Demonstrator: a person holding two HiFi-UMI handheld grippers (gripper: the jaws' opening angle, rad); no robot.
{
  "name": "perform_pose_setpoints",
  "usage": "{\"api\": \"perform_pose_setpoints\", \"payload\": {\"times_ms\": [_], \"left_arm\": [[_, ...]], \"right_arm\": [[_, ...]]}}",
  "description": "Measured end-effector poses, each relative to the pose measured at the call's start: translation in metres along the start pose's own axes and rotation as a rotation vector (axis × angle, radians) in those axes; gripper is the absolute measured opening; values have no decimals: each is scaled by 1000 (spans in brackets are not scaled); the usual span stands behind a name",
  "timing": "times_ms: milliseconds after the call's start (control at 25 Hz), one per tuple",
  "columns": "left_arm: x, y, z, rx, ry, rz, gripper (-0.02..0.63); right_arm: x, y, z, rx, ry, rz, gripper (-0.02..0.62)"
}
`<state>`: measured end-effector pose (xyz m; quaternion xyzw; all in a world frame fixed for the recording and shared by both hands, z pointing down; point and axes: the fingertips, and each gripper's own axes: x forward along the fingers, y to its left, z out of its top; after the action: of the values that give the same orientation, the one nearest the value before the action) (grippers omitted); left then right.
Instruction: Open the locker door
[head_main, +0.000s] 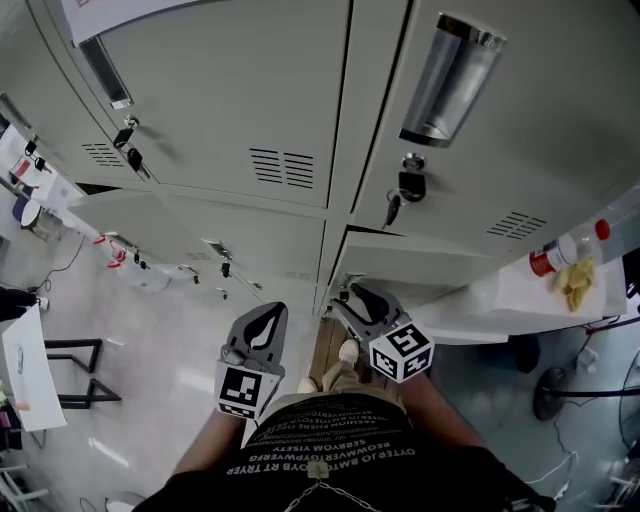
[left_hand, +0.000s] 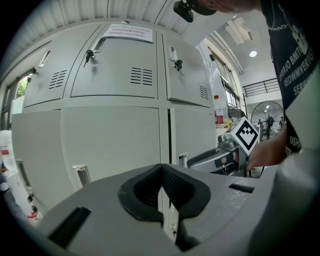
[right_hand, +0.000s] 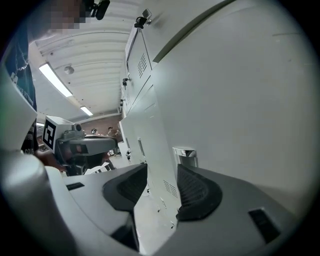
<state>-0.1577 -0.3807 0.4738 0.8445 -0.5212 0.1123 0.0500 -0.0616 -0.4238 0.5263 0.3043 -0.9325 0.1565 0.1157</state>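
I am at the approach step: nothing is gripped yet and the locker door (right_hand: 240, 95) looks shut, flush with the bank of lockers around it.

My right gripper (right_hand: 162, 170) has its jaws spread, with only air and the grey locker front showing between the pads. It points slightly downward along the door's face, which runs past its right jaw at a shallow angle. The door's chrome handle (right_hand: 185, 155) stands just ahead of the tip of that right jaw, near but apart from it as far as I can judge. The door's vertical seam with the neighbouring door (left_hand: 110, 145) lies just ahead of the gripper and a little to its left.

My left gripper (left_hand: 161, 172) has its jaws pressed together on nothing. It hangs beside the right gripper, on its left, aimed at the same lower row of lockers, and I judge it has no part in this step.

The next move calls for easing the right gripper forward and a touch to the right until the handle sits between the pads. Then I would close on it and pull back toward me so the door swings on its hinge. Coming in this obliquely, the pads could slide off the smooth metal, so squaring up first would help.
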Motion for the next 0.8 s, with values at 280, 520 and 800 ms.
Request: {"api": "perform_pose_setpoints", "payload": {"times_ms": [280, 520, 800], "left_arm": [[-1, -2, -3, -7, 9, 8, -8], [-4, 2, -1, -10, 11, 17, -8], [-6, 1, -1, -9, 10, 12, -8]], "right_arm": [[11, -6, 0, 7, -2, -34, 138], [16, -19, 0, 21, -2, -112, 104], [18, -32, -4, 37, 1, -190, 104]]}}
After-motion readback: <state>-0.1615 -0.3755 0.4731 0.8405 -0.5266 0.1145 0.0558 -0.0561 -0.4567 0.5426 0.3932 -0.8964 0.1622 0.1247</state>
